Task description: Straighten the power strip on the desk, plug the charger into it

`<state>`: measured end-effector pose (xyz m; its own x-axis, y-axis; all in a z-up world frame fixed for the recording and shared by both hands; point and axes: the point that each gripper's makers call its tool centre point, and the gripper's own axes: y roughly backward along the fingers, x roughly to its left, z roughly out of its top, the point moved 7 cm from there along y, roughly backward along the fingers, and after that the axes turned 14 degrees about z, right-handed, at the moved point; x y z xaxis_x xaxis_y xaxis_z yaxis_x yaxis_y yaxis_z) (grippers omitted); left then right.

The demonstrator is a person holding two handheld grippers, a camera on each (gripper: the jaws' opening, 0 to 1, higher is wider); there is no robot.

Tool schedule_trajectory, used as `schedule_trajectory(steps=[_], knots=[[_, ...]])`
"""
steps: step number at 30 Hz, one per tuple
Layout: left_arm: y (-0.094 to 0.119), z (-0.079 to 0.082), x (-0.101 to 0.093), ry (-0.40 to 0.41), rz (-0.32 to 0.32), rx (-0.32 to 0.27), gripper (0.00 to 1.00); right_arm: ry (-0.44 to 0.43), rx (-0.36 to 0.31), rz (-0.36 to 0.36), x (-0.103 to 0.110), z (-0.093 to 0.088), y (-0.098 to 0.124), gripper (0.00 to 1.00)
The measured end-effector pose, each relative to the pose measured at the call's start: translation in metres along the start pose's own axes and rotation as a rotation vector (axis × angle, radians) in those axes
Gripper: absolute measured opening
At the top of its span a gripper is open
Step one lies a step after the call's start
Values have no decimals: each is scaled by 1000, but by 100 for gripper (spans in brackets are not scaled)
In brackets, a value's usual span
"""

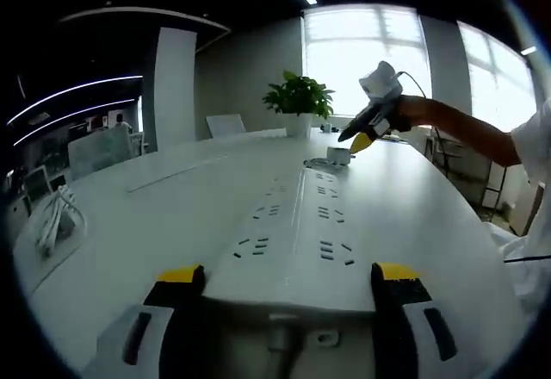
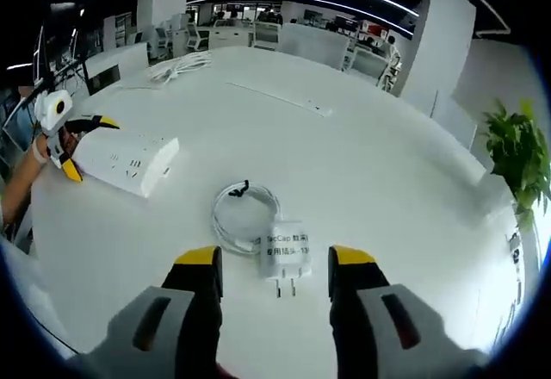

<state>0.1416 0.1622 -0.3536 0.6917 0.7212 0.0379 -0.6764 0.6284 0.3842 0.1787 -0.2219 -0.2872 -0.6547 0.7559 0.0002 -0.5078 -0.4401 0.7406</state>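
In the left gripper view the left gripper (image 1: 288, 276) sits at the bottom of the frame with its yellow-tipped jaws spread wide on either side of the near end of the white power strip (image 1: 297, 232); the strip's end lies between them, and they seem to be touching its sides, though the contact is hard to make out. The strip runs away from the camera up the middle of the frame across the white counter (image 1: 155, 224). At upper right the right gripper (image 1: 362, 142) hangs just above the counter, held by a person's hand (image 1: 413, 112), with the charger (image 1: 337, 157) and its cable under its tip. A potted plant (image 1: 299, 99) stands behind, at upper centre

In the right gripper view the right gripper (image 2: 275, 267) rises from the bottom, jaws wide apart and holding nothing. The white charger (image 2: 285, 254) lies flat on the counter (image 2: 362, 172) between and just beyond the jaw tips, prongs pointing toward the camera, with its coiled white cable (image 2: 244, 215) touching it on the upper left. At left of the frame the power strip (image 2: 129, 159) lies with the left gripper (image 2: 82, 146) at its far end. A second bundle of white cable (image 2: 176, 67) lies at upper left
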Motion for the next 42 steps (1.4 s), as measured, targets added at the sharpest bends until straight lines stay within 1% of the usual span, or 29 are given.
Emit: schedule_trajectory(steps=[3,6,9,10,11,13,15,16,18,19,20,21,23,24,25,26,27,29,30,32,33,35,38,40,42], knots=[[0,0,0,1,-1,0,80,-9,28,23,-6,4,-2,47],[0,0,0,1,-1,1,80,-24,37,39,-12,7,-4,47],[0,0,0,1,-2,2,80,-33,36,41,-11,9,-3,47],[0,0,0,2,-2,2,80,-28,32,42,-8,11,-3,47],[0,0,0,3,-2,3,80,-17,21,57,-4,14,-4,47],[0,0,0,2,-3,3,80,21,8,127,11,25,-12,46],[-1,0,0,2,-4,3,80,56,15,161,25,36,-20,45],[-1,0,0,2,-3,3,80,73,2,199,33,43,-25,44],[-1,0,0,2,-2,4,80,74,-52,332,52,60,-35,43],[-1,0,0,2,-2,4,80,93,-59,370,56,66,-39,43],[-1,0,0,2,-3,3,80,179,-70,420,65,75,-44,44],[-1,0,1,2,-2,3,80,234,-73,440,71,79,-47,45],[-1,0,1,3,-2,3,80,369,-24,443,84,90,-59,51],[-1,0,1,2,-2,3,80,464,-2,445,90,94,-64,55],[-1,0,1,2,-3,3,80,567,45,449,96,98,-70,58],[-1,0,1,2,-3,3,80,606,92,460,100,98,-74,58],[-1,0,1,2,-3,3,80,626,141,476,105,98,-77,58],[-1,0,1,2,-3,3,80,661,219,518,112,98,-84,55],[-1,0,1,2,-3,3,80,680,242,531,115,99,-87,55],[-1,0,1,2,-3,3,80,710,278,532,116,102,-92,56],[-1,0,1,2,-3,3,80,720,289,532,116,103,-95,58],[-1,0,1,2,-3,3,80,727,287,541,117,106,-100,62],[-1,0,1,2,-3,3,80,739,299,541,114,107,-105,63],[-1,0,0,2,-3,3,80,745,305,559,115,105,-108,64],[-1,0,0,2,-3,3,80,758,330,571,114,103,-110,65]])
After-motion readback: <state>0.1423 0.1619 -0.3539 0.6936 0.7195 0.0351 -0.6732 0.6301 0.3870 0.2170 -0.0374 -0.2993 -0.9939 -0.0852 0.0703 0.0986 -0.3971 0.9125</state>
